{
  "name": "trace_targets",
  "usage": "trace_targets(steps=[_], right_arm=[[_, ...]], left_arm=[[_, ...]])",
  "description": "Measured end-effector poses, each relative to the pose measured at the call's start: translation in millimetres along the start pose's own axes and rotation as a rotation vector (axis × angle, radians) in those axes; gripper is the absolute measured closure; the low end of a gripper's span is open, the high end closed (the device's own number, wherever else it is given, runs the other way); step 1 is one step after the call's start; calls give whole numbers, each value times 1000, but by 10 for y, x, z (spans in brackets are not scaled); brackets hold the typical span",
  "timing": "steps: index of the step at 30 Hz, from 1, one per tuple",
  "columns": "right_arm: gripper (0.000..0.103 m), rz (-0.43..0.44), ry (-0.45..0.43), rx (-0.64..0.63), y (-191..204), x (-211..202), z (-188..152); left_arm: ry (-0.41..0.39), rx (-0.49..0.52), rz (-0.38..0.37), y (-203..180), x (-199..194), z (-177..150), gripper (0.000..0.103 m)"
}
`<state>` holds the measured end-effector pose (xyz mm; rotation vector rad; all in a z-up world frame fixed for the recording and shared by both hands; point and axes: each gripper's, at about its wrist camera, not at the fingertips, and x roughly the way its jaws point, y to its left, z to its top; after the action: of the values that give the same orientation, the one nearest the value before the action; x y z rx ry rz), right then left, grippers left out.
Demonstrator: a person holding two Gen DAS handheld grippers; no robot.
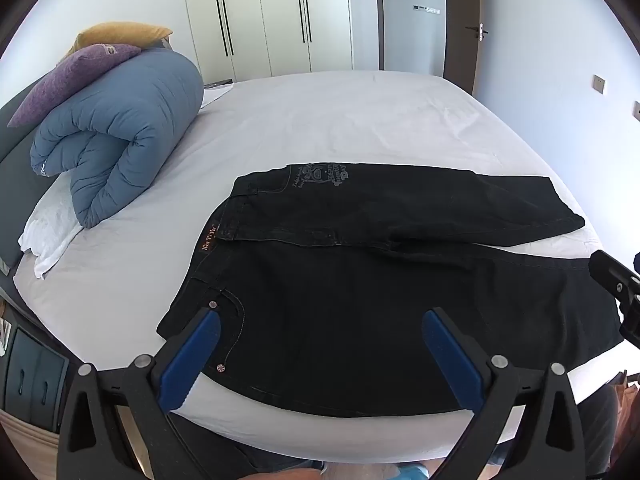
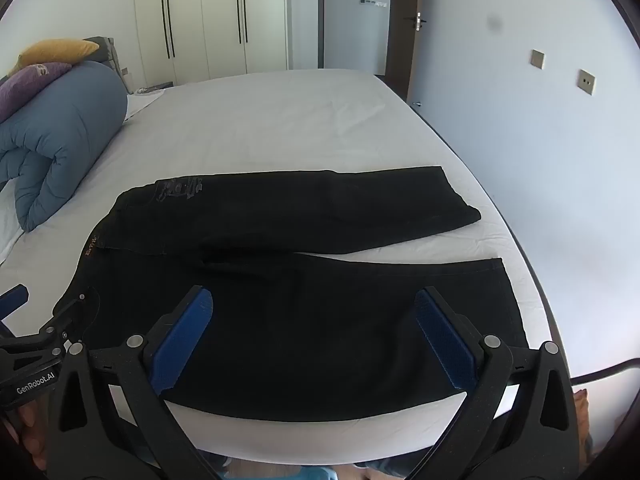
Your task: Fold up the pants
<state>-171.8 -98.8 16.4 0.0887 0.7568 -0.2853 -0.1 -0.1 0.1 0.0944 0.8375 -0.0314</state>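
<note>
Black pants (image 1: 360, 288) flat on white bed (image 1: 320, 120), just in front of both grippers, legs apart, left gripper (image 1: 320, 320) wide open w/ nothing in it, right gripper (image 2: 312, 300) wide open too, maybe just above cloth, blue blanket roll (image 1: 120, 136) far left

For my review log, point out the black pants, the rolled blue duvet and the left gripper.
black pants (image 1: 360, 300), left wrist view, near leg's thigh.
rolled blue duvet (image 1: 132, 120), left wrist view, outer curve of the roll.
left gripper (image 1: 320, 320), left wrist view, midway between its spread fingertips.
</note>
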Motion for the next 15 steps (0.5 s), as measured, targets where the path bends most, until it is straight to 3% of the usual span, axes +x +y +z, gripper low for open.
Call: trace_targets(steps=[15], right_arm=[[0, 4, 9, -10, 12, 7, -13]], left_arm=[[1, 0, 4, -23, 25, -18, 0]])
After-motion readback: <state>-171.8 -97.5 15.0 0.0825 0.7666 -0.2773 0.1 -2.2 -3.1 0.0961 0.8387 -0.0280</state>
